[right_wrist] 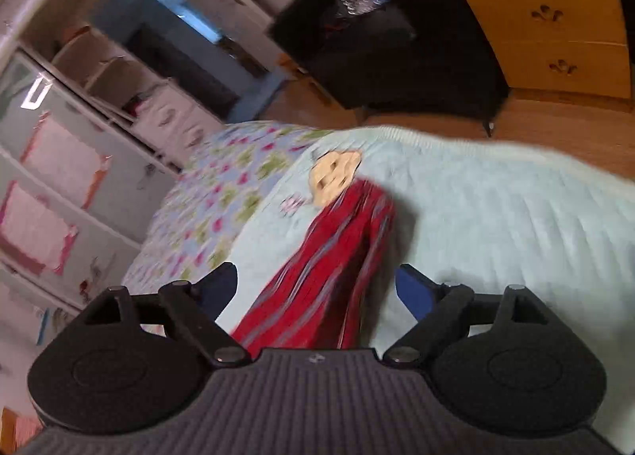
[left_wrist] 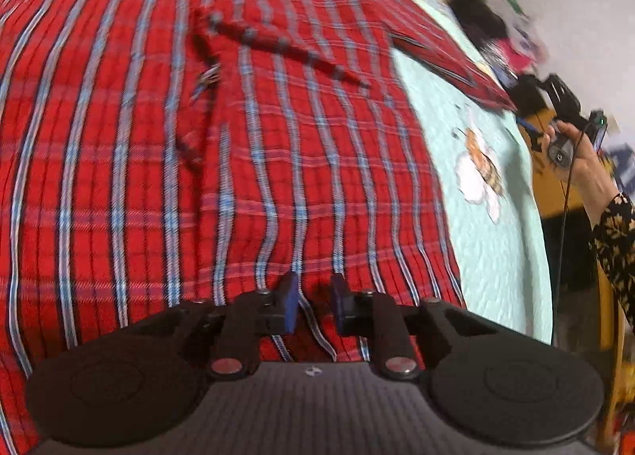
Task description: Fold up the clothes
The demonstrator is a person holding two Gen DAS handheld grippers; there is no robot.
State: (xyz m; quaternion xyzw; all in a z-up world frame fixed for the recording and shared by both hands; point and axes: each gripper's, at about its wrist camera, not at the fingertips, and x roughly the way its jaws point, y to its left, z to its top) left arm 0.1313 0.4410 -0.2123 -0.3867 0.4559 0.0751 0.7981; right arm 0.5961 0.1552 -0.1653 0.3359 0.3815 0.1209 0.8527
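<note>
A red plaid shirt lies spread on a mint bedspread and fills most of the left wrist view, with a folded flap running across its upper middle. My left gripper hovers low over its near hem. The blue pads stand slightly apart, and the cloth under them is not pinched. In the right wrist view my right gripper is wide open above the bedspread. A blurred red sleeve runs between and below its fingers, touching neither. A person's hand holds that gripper off the bed's right side.
A floral quilt covers the bed's far left part. Beyond the bed edge are wooden floor, a wooden dresser, a dark piece of furniture and white shelving. A cartoon patch marks the bedspread.
</note>
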